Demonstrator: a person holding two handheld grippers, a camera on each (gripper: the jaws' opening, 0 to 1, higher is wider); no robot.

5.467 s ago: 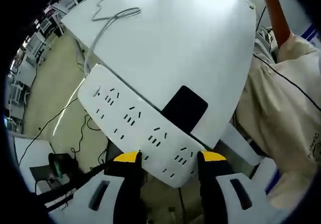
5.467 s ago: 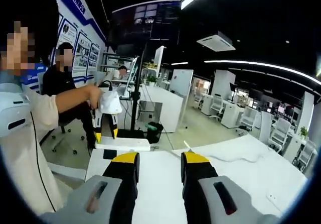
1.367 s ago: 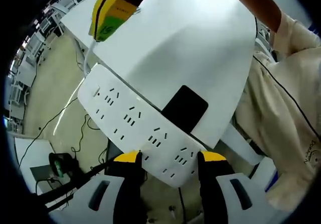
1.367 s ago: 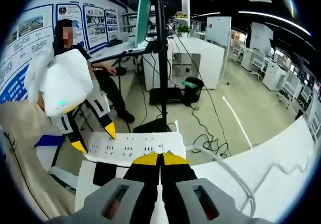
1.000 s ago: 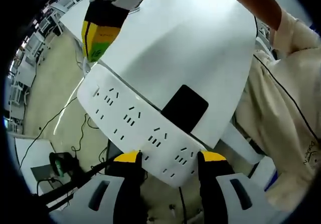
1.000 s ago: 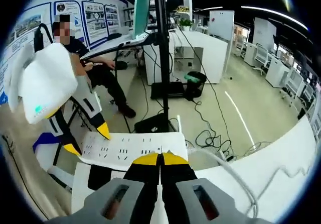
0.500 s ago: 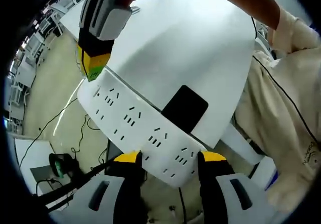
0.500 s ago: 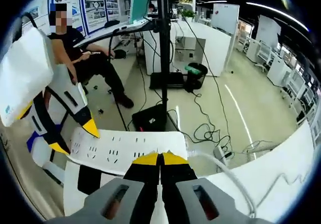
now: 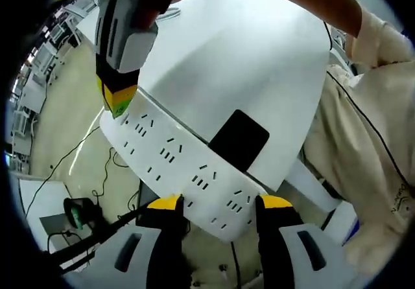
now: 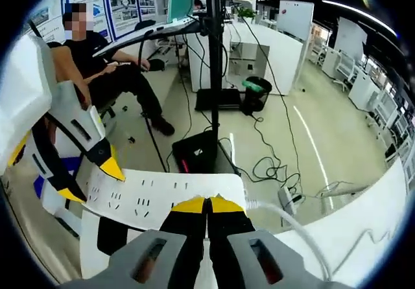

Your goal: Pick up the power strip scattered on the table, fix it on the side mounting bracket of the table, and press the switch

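A long white power strip (image 9: 175, 156) hangs along the edge of the white table (image 9: 253, 56), against a black bracket (image 9: 238, 140). My left gripper (image 9: 218, 203) is shut on the strip's near end, one yellow-tipped jaw on each side. From the upper left my right gripper (image 9: 117, 101) comes down, shut, with its tips on the strip's far end. In the right gripper view my right gripper (image 10: 209, 205) is shut with nothing in it, touching the power strip (image 10: 155, 198) where its white cable (image 10: 285, 224) leaves. My left gripper (image 10: 91, 181) holds the other end.
A person sits on a chair (image 10: 110, 69) beyond the table's edge. A black stand pole (image 10: 216, 56), a dark bin (image 10: 259, 88) and loose floor cables (image 10: 272, 166) lie behind the strip. A beige sleeve (image 9: 363, 146) fills the right of the left gripper view.
My right gripper has moved down and closer until its shut tips rest on the strip's far end. My left gripper's hold on the strip is unchanged.
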